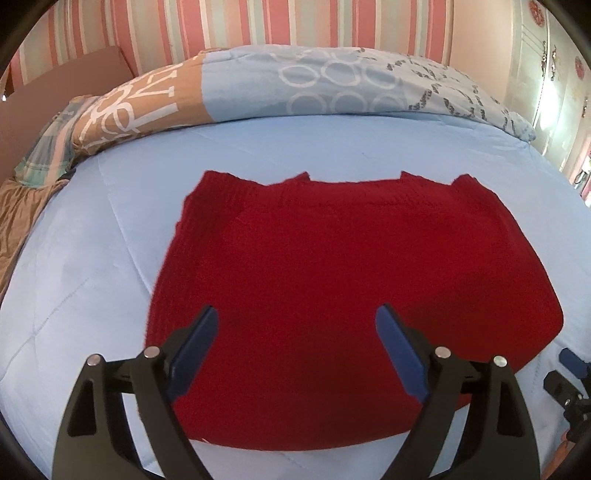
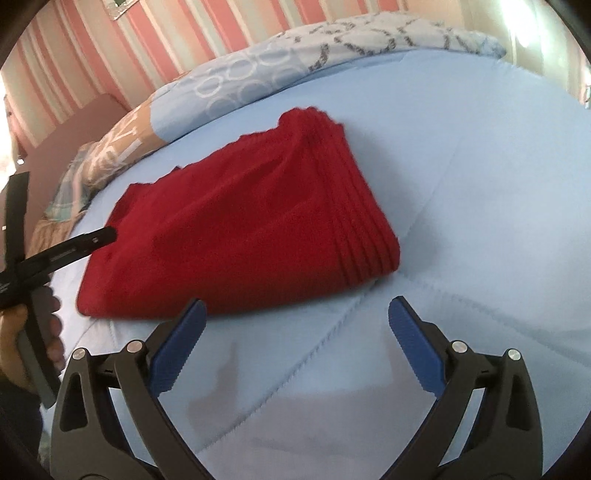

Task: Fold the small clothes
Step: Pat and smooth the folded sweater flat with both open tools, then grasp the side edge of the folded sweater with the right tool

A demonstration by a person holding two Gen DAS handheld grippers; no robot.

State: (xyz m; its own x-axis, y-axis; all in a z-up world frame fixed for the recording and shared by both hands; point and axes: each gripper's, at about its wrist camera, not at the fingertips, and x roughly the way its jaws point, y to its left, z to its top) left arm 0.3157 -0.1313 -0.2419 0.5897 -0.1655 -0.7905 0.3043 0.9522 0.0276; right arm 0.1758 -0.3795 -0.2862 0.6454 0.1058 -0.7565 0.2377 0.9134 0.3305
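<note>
Blue pads up close: the left claw (image 1: pixel 297 314) hangs with its jaws spread wide, nothing pinched between them, poised over the near half of the red knitted sweater (image 1: pixel 347 295). Over on the other camera, the right claw (image 2: pixel 295 310) stands just as wide apart and empty, with only bare light-blue quilt (image 2: pixel 461 184) under its tips, just short of the sweater's near edge. Out from there, the sweater (image 2: pixel 240 236) lies folded into a compact block on the bed, ribbed edge stacked in neat ridges along its right side, cuffs and hem lined up at the far edge in the left view. From the right camera, the left claw's black finger (image 2: pixel 92 238) pokes in at the sweater's left side, and the person's hand (image 2: pixel 22 343) grips that tool's handle at the frame edge. Further back, a patterned duvet (image 1: pixel 332 85) is bunched along the head of the bed, with a pink-striped wall (image 1: pixel 258 22) behind.
</note>
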